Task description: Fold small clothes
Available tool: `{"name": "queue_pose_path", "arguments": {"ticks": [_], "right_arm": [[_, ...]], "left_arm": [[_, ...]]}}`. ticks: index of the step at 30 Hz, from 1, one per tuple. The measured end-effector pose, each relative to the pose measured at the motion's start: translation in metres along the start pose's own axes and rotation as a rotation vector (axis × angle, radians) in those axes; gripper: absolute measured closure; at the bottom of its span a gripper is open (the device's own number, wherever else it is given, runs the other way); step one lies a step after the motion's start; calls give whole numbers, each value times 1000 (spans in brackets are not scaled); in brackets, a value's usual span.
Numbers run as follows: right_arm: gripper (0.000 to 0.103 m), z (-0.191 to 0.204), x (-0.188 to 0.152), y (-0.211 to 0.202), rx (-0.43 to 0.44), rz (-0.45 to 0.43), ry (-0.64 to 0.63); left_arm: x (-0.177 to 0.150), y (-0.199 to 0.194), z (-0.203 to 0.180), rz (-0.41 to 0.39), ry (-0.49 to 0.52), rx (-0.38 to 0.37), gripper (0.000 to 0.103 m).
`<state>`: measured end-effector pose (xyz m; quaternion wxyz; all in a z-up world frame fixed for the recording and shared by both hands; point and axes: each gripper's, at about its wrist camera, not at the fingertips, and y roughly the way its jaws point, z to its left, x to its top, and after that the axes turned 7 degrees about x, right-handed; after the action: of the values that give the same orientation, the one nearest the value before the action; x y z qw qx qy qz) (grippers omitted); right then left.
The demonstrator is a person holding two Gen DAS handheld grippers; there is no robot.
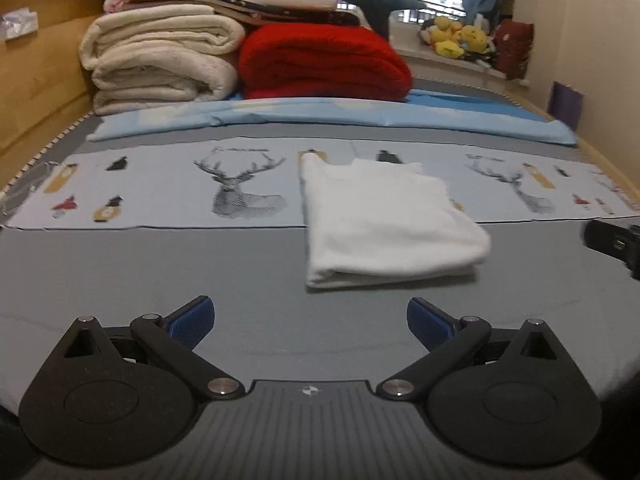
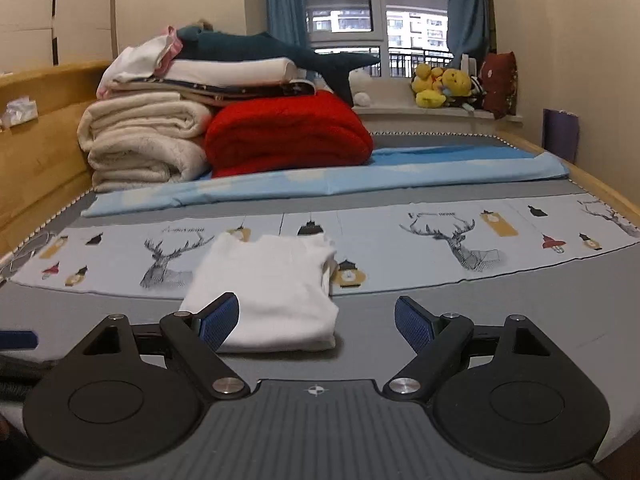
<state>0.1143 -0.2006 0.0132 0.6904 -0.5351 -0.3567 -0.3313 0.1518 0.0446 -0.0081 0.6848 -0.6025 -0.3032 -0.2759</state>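
The bed (image 2: 400,344) fills both views, its grey cover running from the tools back to a wooden frame (image 2: 36,148) on the left and a window (image 2: 380,12) behind. Across the far part of the bed lies a blue sheet (image 2: 320,184), and on it stand a stack of cream blankets (image 2: 140,144) and, touching it on the right, a red blanket (image 2: 288,136); white folded linen and a dark plush shark (image 2: 280,54) lie on top of the stack. In front of the sheet a pale strip of cloth printed with deer (image 2: 460,240) crosses the bed. The white garment (image 2: 272,288) lies folded into a neat rectangle, its far half on the deer cloth and its near half on the grey cover, right of centre in the left view and left of centre in the right view. Yellow plush toys (image 2: 440,84) sit on the sill. The left tool (image 1: 311,322) hangs above the bare cover, short of the garment, its jaws wide apart with nothing between them. The right tool (image 2: 316,322) also stands wide apart and empty; its left pad (image 2: 218,322) overlaps the garment's near edge in the picture, though contact cannot be told.
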Motion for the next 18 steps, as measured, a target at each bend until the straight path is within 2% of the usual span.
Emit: {"name": "queue_pose_path", "arguments": {"ticks": [4, 12, 18], "right_arm": [[17, 5, -1, 8, -22, 13, -25], [17, 6, -7, 27, -18, 100, -18], [17, 9, -9, 39, -31, 121, -25]], "left_arm": [[1, 10, 1, 20, -28, 21, 0], [0, 16, -5, 2, -17, -6, 0], [1, 19, -3, 6, -44, -17, 0]]}}
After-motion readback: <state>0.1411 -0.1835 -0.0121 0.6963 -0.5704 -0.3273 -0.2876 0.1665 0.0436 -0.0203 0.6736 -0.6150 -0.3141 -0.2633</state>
